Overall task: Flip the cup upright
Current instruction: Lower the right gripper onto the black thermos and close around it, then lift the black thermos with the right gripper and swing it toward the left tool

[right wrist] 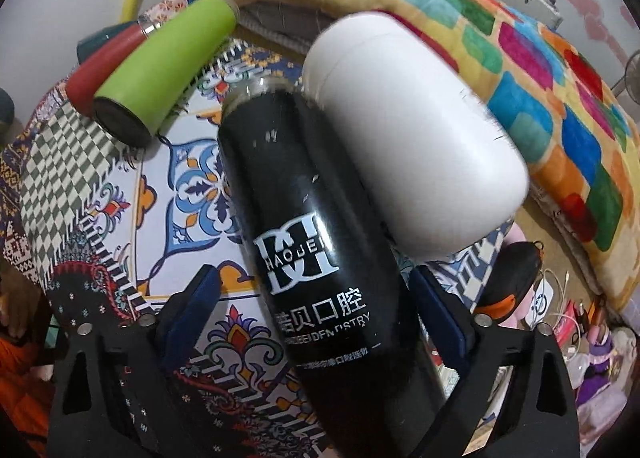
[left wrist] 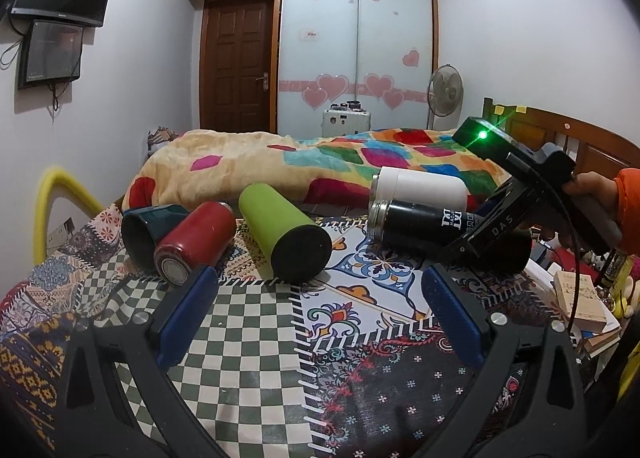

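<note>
Several cups lie on their sides on a patterned cloth [left wrist: 248,330]: a dark teal cup [left wrist: 140,232], a red cup [left wrist: 192,242], a green cup [left wrist: 286,238], a white cup [left wrist: 420,186] and a black cup [left wrist: 420,224]. My right gripper [right wrist: 314,298] is open, its blue pads either side of the black cup [right wrist: 312,242], which lies against the white cup [right wrist: 412,146]. It shows from outside in the left wrist view [left wrist: 472,246]. My left gripper [left wrist: 320,290] is open and empty, just short of the green and red cups.
A bed with a colourful blanket [left wrist: 320,162] lies behind the cloth. A yellow curved tube [left wrist: 52,198] stands at the left. Boxes and clutter [left wrist: 580,298] sit to the right of the cloth.
</note>
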Demonstrator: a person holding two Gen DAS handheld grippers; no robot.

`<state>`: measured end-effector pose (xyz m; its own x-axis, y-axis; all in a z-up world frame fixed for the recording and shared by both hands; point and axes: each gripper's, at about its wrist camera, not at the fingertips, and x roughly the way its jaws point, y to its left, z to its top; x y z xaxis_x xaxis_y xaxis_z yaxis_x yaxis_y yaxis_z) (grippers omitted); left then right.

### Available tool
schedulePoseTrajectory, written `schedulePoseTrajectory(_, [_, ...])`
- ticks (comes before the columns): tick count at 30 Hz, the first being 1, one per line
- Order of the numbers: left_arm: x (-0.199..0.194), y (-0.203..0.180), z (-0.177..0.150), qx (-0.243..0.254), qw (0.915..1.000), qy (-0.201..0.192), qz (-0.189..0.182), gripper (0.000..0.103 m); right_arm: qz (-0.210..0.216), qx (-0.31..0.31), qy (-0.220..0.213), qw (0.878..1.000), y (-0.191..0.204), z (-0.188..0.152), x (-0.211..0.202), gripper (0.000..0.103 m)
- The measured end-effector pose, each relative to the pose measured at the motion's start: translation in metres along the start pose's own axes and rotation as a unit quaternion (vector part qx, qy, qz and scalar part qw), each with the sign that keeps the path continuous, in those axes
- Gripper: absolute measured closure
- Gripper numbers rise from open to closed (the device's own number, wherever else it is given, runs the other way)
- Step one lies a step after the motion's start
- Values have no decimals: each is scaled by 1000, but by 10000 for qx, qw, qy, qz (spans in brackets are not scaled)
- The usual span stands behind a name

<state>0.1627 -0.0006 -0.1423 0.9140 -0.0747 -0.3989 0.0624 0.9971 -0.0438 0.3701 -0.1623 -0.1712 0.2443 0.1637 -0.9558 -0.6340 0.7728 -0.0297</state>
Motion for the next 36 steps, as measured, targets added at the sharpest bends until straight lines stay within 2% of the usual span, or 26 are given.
schedulePoseTrajectory(3, [1, 2, -2, -30, 10000, 21, 41, 0, 143, -13, 168, 9998, 1, 1, 7, 37])
schedulePoseTrajectory(5, [3, 5, -3, -74, 9999, 54, 50, 0, 255, 14, 152, 9996, 0, 4, 11, 39])
schedulePoseTrajectory(14, [2, 17, 0, -167, 9996, 92, 201, 0, 72, 161, -148, 9997, 15, -11, -3, 40])
schedulePoseTrajectory(22, [-20, 21, 11, -157, 9994, -95, 308, 0, -44, -121, -702, 9975, 46, -33, -52, 40])
schedulePoseTrajectory(26, [-34, 23, 15, -108, 9991, -205, 343, 0, 107, -425, -938, 9946, 77, -37, -69, 40])
schedulePoseTrajectory(31, [-47, 27, 15, -82, 9987, -262, 425, 0, 315, -798, -938, 9919, 103, -38, -60, 40])
schedulePoseTrajectory(36, [-51, 37, 8, -135, 9982, -233, 528, 0, 514, -1029, -600, 9915, 124, -30, -30, 40])
